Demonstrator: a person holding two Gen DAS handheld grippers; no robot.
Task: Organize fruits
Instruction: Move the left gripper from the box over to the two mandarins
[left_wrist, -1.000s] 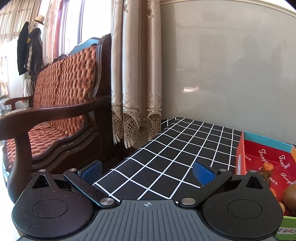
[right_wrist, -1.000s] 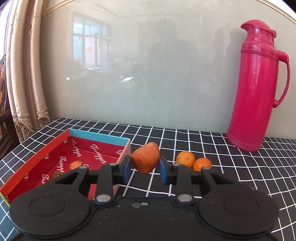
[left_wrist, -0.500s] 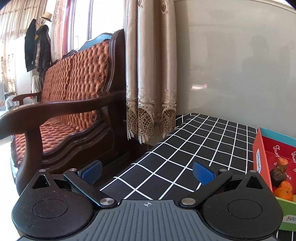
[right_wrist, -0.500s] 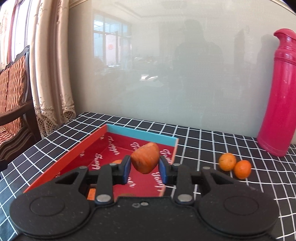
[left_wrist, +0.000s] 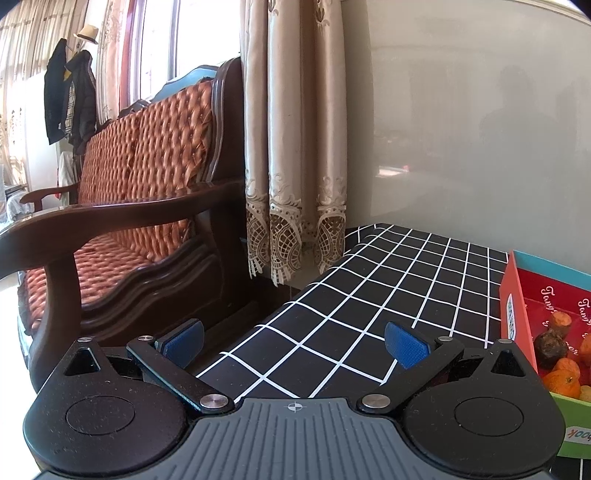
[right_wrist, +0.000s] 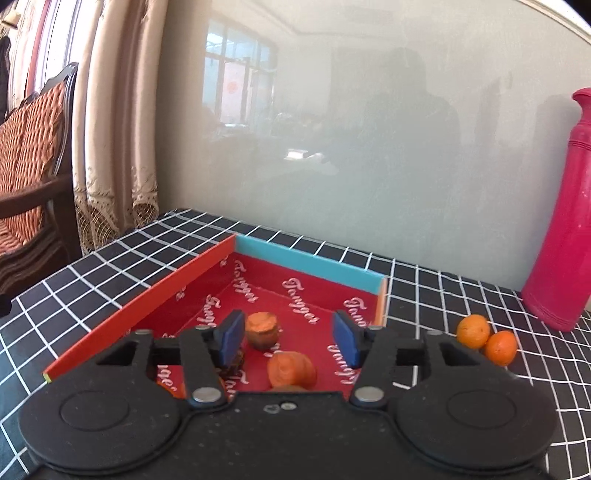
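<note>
This is a home living room. A carved wooden sofa (left_wrist: 122, 221) with quilted orange cushions stands by a sunlit window (left_wrist: 155, 55) hung with beige lace-edged curtains (left_wrist: 295, 147). Coats and a hat hang on a stand (left_wrist: 70, 96) farther back. A table with a black checked cloth (left_wrist: 369, 295) holds a red thermos (right_wrist: 565, 221) against a glossy wall panel (right_wrist: 369, 129).

pink thermos (right_wrist: 563, 236), wooden sofa (left_wrist: 122, 229), curtain (left_wrist: 295, 147)

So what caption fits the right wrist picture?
Open right gripper above red box, two oranges waiting outside.
</note>
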